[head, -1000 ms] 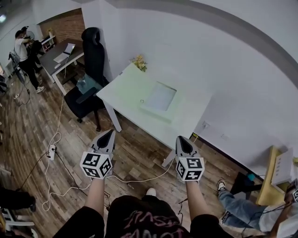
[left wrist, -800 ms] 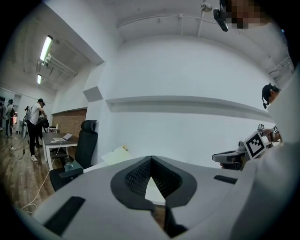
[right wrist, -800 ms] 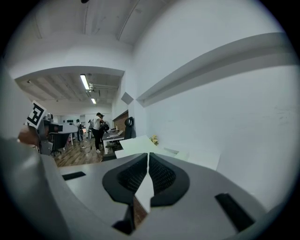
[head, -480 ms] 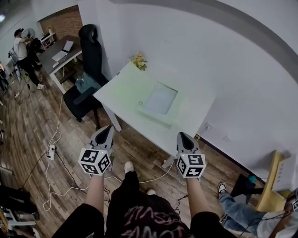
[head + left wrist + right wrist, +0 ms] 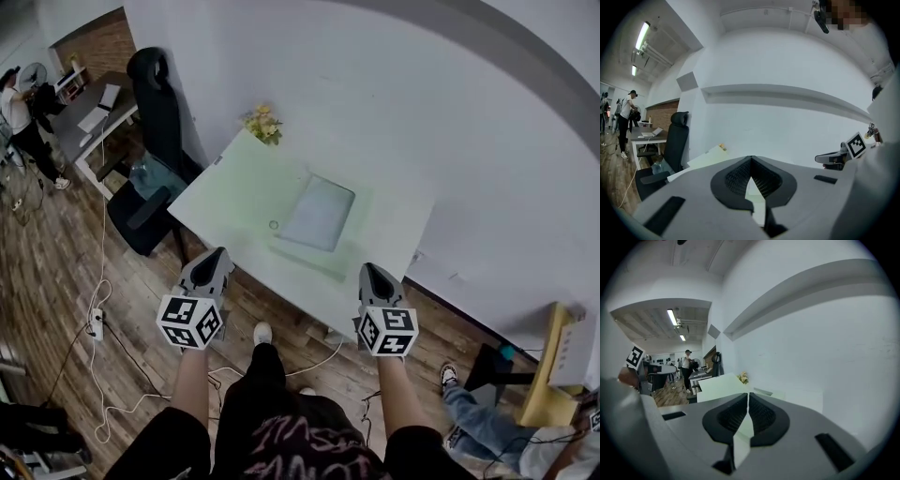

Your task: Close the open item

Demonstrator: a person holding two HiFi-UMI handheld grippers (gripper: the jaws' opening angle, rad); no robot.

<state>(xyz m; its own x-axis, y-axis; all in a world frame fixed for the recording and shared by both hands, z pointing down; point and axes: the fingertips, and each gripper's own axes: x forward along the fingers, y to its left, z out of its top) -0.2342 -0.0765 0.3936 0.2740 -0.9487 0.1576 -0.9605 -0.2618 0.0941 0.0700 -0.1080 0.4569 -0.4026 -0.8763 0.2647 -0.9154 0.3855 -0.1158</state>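
Observation:
A flat, pale blue-grey rectangular item (image 5: 319, 214) lies on a white table (image 5: 394, 234), on a pale green patch. From here I cannot tell what it is or how it opens. My left gripper (image 5: 218, 255) is held short of the table's near edge, over the floor, jaws shut and empty. My right gripper (image 5: 372, 272) is also just short of the edge, shut and empty. In the left gripper view the left gripper (image 5: 750, 161) points at the table (image 5: 705, 157). In the right gripper view the right gripper (image 5: 748, 396) points at the item (image 5: 761, 391).
A small bunch of yellow flowers (image 5: 262, 124) stands at the table's far left corner, and a small ring (image 5: 274, 225) lies near the item. A black office chair (image 5: 150, 112) is left of the table. Cables (image 5: 98, 309) run over the wooden floor. A person (image 5: 19, 112) stands far left.
I have stepped towards the table, which now lies closer and more central. Both grippers stay shut and level in front of me.

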